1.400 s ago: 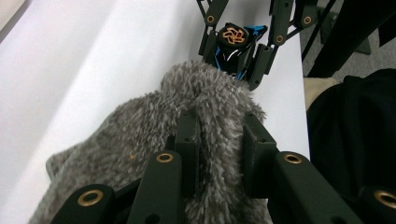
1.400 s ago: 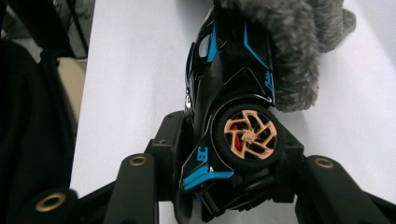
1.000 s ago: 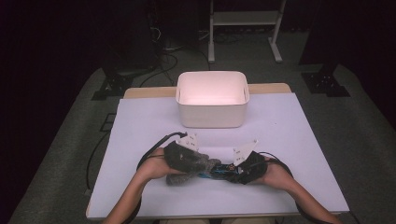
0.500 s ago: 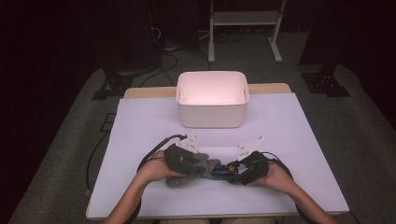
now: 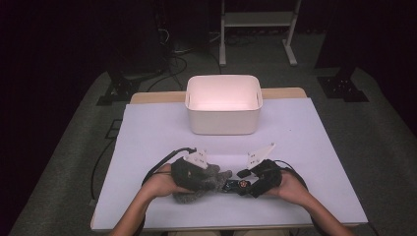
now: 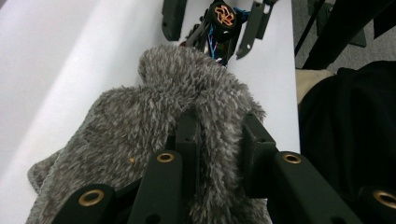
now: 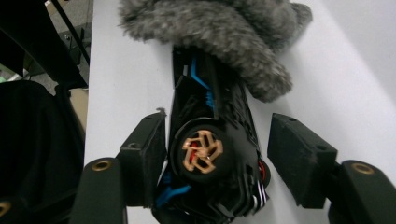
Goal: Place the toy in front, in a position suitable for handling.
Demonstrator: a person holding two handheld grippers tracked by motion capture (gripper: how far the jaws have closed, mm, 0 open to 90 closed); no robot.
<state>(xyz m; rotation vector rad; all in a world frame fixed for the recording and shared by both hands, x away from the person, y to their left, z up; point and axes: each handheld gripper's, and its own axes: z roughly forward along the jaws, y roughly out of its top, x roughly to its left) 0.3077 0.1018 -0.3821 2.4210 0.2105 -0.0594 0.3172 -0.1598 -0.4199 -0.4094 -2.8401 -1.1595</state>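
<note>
A grey furry pouch (image 5: 204, 186) lies near the table's front edge, and my left gripper (image 5: 209, 178) is shut on a fold of its fur (image 6: 154, 121). A black toy car (image 5: 239, 186) with blue trim and a gold-spoked wheel (image 7: 201, 151) pokes out of the pouch's mouth (image 7: 224, 28), its front end hidden under the fur. My right gripper (image 7: 219, 123) straddles the car's rear. Its jaws have just been opening, and the car sits between them with a gap at the right finger (image 7: 299, 154). In the left gripper view the car (image 6: 223, 18) lies beyond the pouch.
A white plastic bin (image 5: 223, 105) stands at the back middle of the white-covered table (image 5: 157, 132). Dark clothing (image 6: 355, 130) is close behind the near table edge. Cables trail from both grippers over the table's front.
Both hands stay where they were at the front edge. The right gripper's jaws look slightly wider apart around the car.
</note>
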